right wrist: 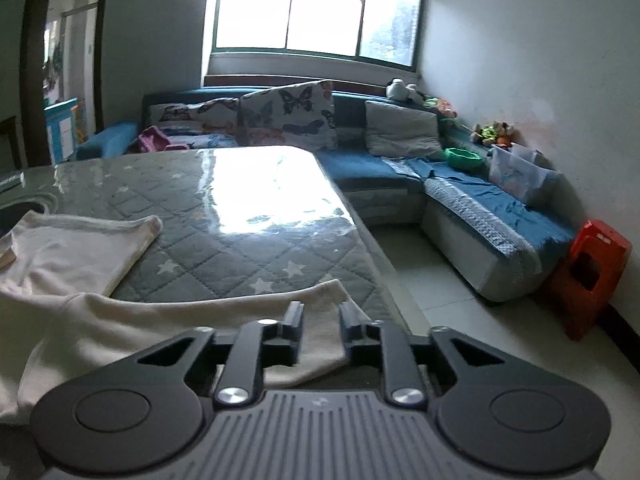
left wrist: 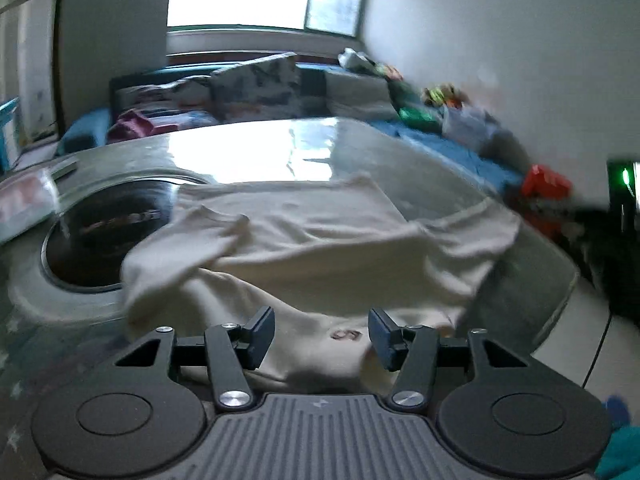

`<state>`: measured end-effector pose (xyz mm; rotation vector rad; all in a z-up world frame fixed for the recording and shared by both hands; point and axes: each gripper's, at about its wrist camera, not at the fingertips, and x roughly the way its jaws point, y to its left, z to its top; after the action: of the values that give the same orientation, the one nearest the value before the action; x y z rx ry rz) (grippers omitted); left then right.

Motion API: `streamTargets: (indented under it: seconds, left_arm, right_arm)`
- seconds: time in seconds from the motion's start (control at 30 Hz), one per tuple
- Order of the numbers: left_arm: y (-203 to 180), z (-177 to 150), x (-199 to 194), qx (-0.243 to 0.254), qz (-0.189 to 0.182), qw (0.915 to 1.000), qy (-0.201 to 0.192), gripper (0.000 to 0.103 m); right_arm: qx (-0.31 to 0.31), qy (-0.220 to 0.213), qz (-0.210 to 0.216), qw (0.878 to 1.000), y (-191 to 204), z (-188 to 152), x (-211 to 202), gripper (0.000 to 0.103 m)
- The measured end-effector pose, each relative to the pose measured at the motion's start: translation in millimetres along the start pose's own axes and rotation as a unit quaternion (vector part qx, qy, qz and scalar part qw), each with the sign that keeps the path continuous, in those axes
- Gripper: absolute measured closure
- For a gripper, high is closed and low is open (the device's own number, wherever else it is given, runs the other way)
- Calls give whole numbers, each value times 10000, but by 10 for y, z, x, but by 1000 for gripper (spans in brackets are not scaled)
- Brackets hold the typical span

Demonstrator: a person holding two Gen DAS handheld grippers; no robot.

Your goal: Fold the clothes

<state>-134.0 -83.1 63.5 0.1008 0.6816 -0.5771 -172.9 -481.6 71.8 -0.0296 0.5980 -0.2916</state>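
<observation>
Cream shirt (left wrist: 320,248) lies rumpled on quilted desk (right wrist: 224,240); left tongs (left wrist: 321,334) and right tongs (right wrist: 320,320) both released (hovering over fabric).

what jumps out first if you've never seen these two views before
The cream garment spread rumpled over the grey star-quilted table catches the eye first, one sleeve reaching toward the table's edge. The left gripper and right gripper both hang open just over the cloth, gripping nothing. Behind, a bright window glares off the tabletop above a blue sofa with butterfly cushions.
</observation>
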Motion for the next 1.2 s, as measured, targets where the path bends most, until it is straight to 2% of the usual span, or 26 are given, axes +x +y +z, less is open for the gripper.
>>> streamTargets:
  seconds: [0.03,0.1,0.17,0.2,0.27,0.37,0.6,0.8,0.97,1.1,1.2]
  left_arm:
    - [-49,-18,48,118,-23,9999,53,50]
    - [-83,-51,106,212,-135,9996,155,55]
    - [-104,-74,162,278,-184,9991,260,68]
    - [-102,-85,189,312,-202,9989,301,71]
    - [-84,-107,216,299,-202,9986,383,89]
    - [-56,-139,256,280,-200,9981,507,97]
    - [-36,-248,122,416,-443,9956,714,99]
    - [17,-299,-22,585,-817,9919,776,98]
    - [29,-112,-56,619,-971,9922,484,96]
    - [39,38,-83,646,-1093,9916,249,96]
    - [-36,106,173,617,-964,9929,325,96]
  right_arm:
    - [-67,6,-23,10000,16,3,16,69]
    - [-138,53,-38,9999,30,5,82,67]
    - [-133,121,-40,9998,23,15,154,60]
    - [-144,162,-43,9998,17,13,206,60]
    - [-195,218,-27,9996,19,19,295,59]
    - [-268,307,25,9992,42,25,416,59]
    - [-530,489,142,9973,81,-43,546,55]
    - [-590,624,-40,9963,-46,-68,484,53]
    - [-808,602,-218,9947,-20,-19,389,53]
    - [-834,359,200,9957,108,104,214,53]
    - [-975,167,739,9924,348,217,104,54]
